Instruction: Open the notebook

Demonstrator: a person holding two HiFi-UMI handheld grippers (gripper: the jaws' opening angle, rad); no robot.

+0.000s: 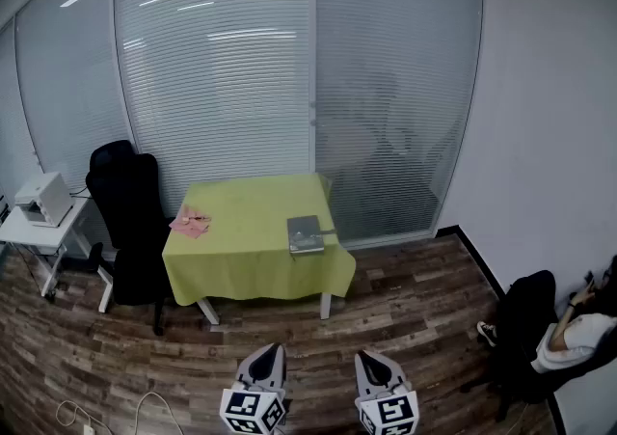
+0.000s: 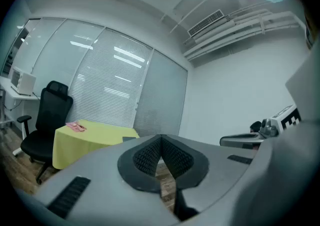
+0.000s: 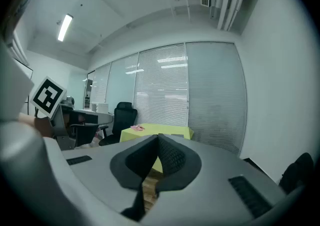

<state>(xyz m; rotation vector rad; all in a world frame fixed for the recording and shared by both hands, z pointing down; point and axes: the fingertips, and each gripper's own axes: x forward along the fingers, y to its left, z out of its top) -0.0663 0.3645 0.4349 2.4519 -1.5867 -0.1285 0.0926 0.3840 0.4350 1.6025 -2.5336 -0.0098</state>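
A closed grey notebook [image 1: 306, 233] lies near the right front corner of a table with a yellow-green cloth [image 1: 246, 274]. From the left gripper view the notebook [image 2: 129, 139] shows only as a dark sliver on the table's edge. Both grippers are far from the table, low in the head view above the wooden floor. My left gripper [image 1: 268, 353] has its jaws together with nothing between them, as its ribbed pads [image 2: 150, 155] show. My right gripper [image 1: 370, 359] is shut and empty too, its pads [image 3: 172, 157] meeting at the tips.
A pink item [image 1: 190, 222] lies at the table's left side. A black office chair [image 1: 130, 221] stands left of the table, and a small white stand with a printer [image 1: 43, 198] beyond it. A person [image 1: 578, 332] sits at the far right. Cables [image 1: 106, 412] lie on the floor.
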